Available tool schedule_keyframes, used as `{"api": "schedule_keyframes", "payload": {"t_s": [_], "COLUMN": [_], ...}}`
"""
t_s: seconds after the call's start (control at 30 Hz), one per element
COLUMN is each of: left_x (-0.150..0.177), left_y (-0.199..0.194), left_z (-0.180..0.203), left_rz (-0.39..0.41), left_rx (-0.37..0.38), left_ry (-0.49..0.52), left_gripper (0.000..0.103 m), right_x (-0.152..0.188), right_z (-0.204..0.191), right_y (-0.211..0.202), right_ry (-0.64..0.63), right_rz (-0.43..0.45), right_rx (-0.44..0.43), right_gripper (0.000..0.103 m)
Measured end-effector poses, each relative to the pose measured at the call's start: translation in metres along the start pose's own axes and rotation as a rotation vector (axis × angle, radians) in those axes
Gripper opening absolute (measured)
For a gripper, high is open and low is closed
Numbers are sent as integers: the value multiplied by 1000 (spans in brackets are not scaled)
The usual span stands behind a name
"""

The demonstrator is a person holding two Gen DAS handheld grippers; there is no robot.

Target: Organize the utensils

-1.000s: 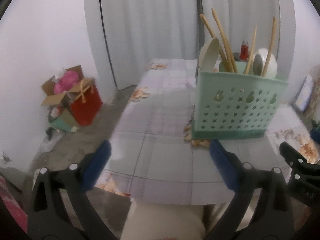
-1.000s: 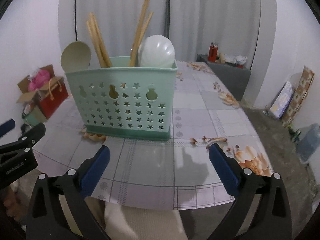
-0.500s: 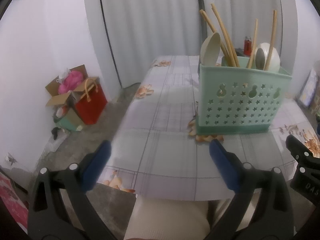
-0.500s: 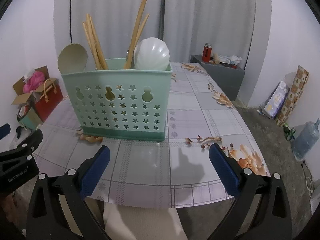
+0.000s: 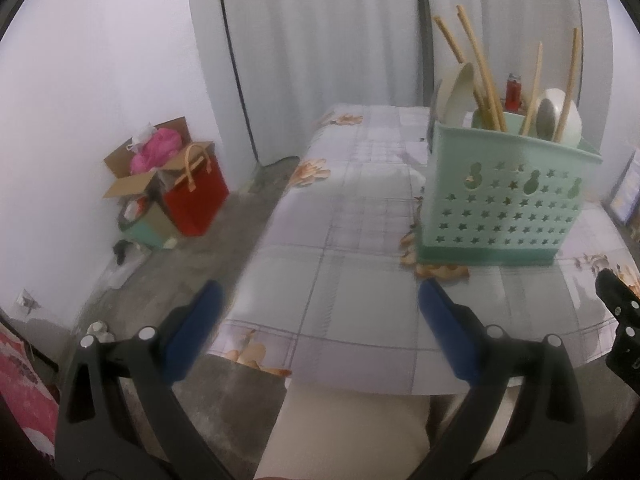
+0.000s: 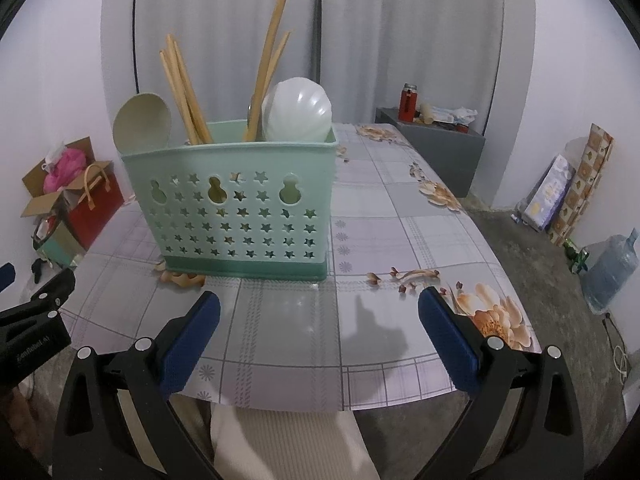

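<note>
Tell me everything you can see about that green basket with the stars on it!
The green basket is a mint-coloured box that looks like plastic, with star-shaped holes, three gourd-shaped holes near the top and a darker green band round the bottom. It stands upright on the flowered tablecloth, beyond both open grippers, which do not touch it. Sticking out of the top are a beige spoon, wooden chopsticks and a white ribbed ladle.
</note>
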State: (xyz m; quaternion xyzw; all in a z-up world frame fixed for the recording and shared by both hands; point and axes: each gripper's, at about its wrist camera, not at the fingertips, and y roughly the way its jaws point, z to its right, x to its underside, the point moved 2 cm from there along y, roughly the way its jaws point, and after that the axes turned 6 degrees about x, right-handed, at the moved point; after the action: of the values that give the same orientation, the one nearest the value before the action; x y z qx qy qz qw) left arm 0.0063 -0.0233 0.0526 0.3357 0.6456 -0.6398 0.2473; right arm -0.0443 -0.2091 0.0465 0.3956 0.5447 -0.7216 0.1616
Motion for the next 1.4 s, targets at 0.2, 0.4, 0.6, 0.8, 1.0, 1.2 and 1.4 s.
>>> {"api": "schedule_keyframes", "payload": {"t_s": [0.2,0.4,0.6,0.8,1.0,1.2,1.4], "left_x": [1,2,3,3,5,5,6], "left_y": [2,4,5,7,7,9,10], "left_z": [-1,0,-1,-2,-1,-3,-4], "left_rz": [-9,-21,-29,-34,-43,-46,-51], "left_rx": [-7,-10,-15,-18,-20,-21,-23], "left_ry": [-7,-6,-10,-12,-13,-15,-18], "left_gripper": [94,94,94,94,94,94,94], "right_x": [0,1,1,2,3,3,4], "right_z": [4,6,8,13,14,13,13], "right_y": [2,3,4,6,9,10,11], "right_ry": [20,26,31,43,46,44,43], "right_rz": [-14,-21,-29,-34,-42,-45,-47], "right_rx": [0,1,4,12,16,16,19], "right_gripper": [97,97,97,97,97,97,97]}}
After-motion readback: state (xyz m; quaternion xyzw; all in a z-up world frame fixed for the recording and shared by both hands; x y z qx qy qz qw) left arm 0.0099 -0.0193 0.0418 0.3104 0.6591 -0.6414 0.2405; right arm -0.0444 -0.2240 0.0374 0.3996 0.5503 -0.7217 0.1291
